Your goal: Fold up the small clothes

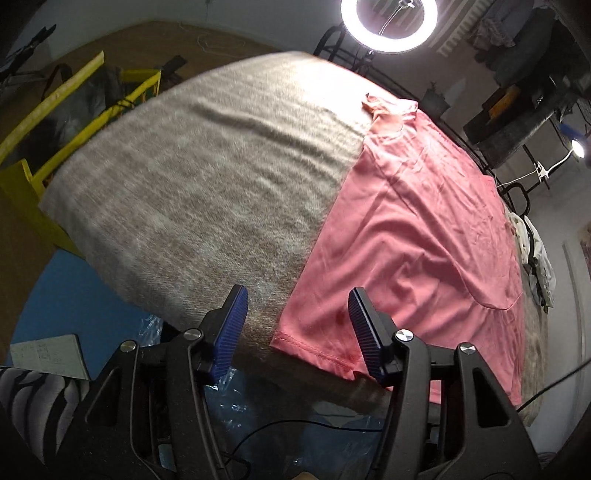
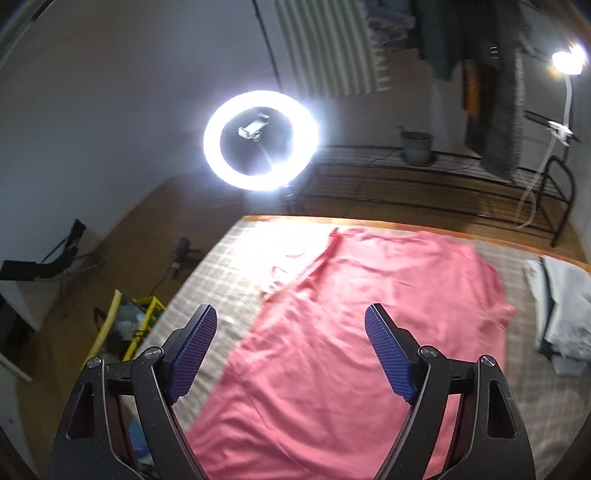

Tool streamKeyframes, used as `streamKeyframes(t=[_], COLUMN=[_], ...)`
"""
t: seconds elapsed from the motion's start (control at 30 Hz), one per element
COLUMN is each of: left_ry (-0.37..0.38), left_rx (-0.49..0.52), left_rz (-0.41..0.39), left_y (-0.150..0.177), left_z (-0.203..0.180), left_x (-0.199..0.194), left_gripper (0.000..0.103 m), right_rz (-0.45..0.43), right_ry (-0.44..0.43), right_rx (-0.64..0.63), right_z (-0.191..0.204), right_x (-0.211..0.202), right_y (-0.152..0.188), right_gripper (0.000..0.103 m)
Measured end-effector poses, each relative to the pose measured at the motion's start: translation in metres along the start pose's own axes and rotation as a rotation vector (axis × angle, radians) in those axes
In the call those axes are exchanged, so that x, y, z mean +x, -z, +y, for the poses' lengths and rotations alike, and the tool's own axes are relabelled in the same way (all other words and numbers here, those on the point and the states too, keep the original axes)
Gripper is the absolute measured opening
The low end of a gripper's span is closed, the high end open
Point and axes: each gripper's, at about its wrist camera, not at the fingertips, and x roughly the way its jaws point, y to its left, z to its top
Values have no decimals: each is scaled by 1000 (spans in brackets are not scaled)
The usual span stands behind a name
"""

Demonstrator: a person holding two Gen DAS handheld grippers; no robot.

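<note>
**Pink garment flat on the blanket; left gripper at its near hem corner, right gripper above its middle.**

Left to right: the left gripper [image 1: 297, 332] stands partly open and empty, its jaws straddling the near hem corner of the pink garment [image 1: 417, 229], one finger over the grey blanket [image 1: 207, 177], the other over the cloth; no pad presses on fabric. The garment lies spread ahead and to the right of this gripper, its long axis running from the near hem away toward the ring light [image 1: 388, 26], the bunched far end pointing that way. The right gripper [image 2: 291, 350] hangs wide open and empty over the garment's near half [image 2: 351, 332], not touching it. Judged from this, the left gripper is nearer a graspable edge; the hem corner is its likely pick point.
</note>
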Motion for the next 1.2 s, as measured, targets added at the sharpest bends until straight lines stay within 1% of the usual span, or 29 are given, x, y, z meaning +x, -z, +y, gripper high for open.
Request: streamKeyframes(t=[0.07,0.1,0.17,0.23,0.33,0.37,0.4,0.43,0.47,0.5,0.53,0.6,0.67,0.77,0.83,0.93,1.0,1.07,1.13,1.17,1.2], left_ry=[12,16,19,12,-14,-23,-28,-36,-46,-48,-47,-43,-29,-4,-1,-5,-2,2,5,8,12], left_rx=[-20,-28,-44,-38,1,20,35,51,66,76,83,83,67,39,38,48,45,39,39,38,33], left_rz=[26,38,64,56,48,45,43,42,37,34,37,35,37,42,40,37,36,36,35,35,35], left_y=[0,0,0,-1,-2,-2,-1,-1,-1,-1,-1,-3,-5,-6,-6,-7,-7,-8,-6,-6,-4], left_z=[3,4,6,4,-2,-5,-7,-9,-11,-13,-13,-13,-11,-7,-7,-9,-9,-8,-8,-7,-6], left_x=[8,11,19,19,22,23,24,25,26,27,28,30,31,32,32,33,34,34,33,33,31], left_gripper=[58,57,51,51,50,47,40,36,31,20,14,6,5,2,2,1,1,1,0,0,0], right_rz=[23,30,60,86,122,137,154,170,188,205,220,243,267,292,312,344,370,367,364,357,351], right_ry=[-5,3,19,38,45,43,42,44,46,49,55,69,88,105,120,161,169,187,213,220,213], right_rx=[-6,-13,-32,-46,-62,-62,-60,-58,-57,-57,-58,-61,-61,-60,-68,-93,-100,-138,-179,-195,-198], right_z=[7,10,15,19,26,28,29,29,30,31,31,32,31,28,30,28,26,29,34,35,38], right_x=[25,36,71,105,151,168,187,204,222,240,256,283,310,342,360,376,384,385,386,385,385], right_y=[-16,-21,-34,-44,-54,-57,-60,-60,-61,-60,-59,-59,-58,-57,-58,-55,-53,-53,-54,-54,-55], right_gripper=[82,82,82,82,82,82,82,82,82,82,82,82,82,82,81,77,70,69,65,58,46])
